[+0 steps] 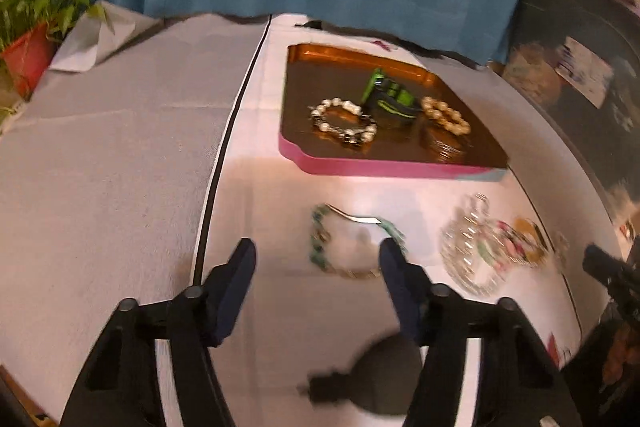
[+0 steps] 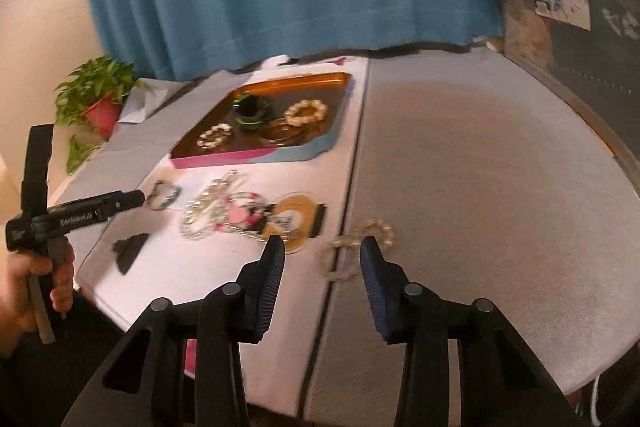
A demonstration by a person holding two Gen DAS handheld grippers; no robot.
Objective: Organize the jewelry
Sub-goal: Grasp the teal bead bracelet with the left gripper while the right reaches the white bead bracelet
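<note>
Both grippers poised over loose bracelets, nothing gripped yet

The left gripper (image 1: 316, 259) stands parted around a green beaded bracelet (image 1: 352, 243) on the white cloth, pads clear of it; the right gripper (image 2: 322, 259) hangs likewise parted above a pale chain bracelet (image 2: 360, 247) lying across the cloth's seam. The tray (image 1: 380, 169), already holding pieces, sits beyond. A shallow pinch may skid off the beads, or snag the tangled pile (image 2: 240, 215) beside them

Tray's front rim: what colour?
Pink, turning light blue at one corner; right wrist view shows it best.
</note>
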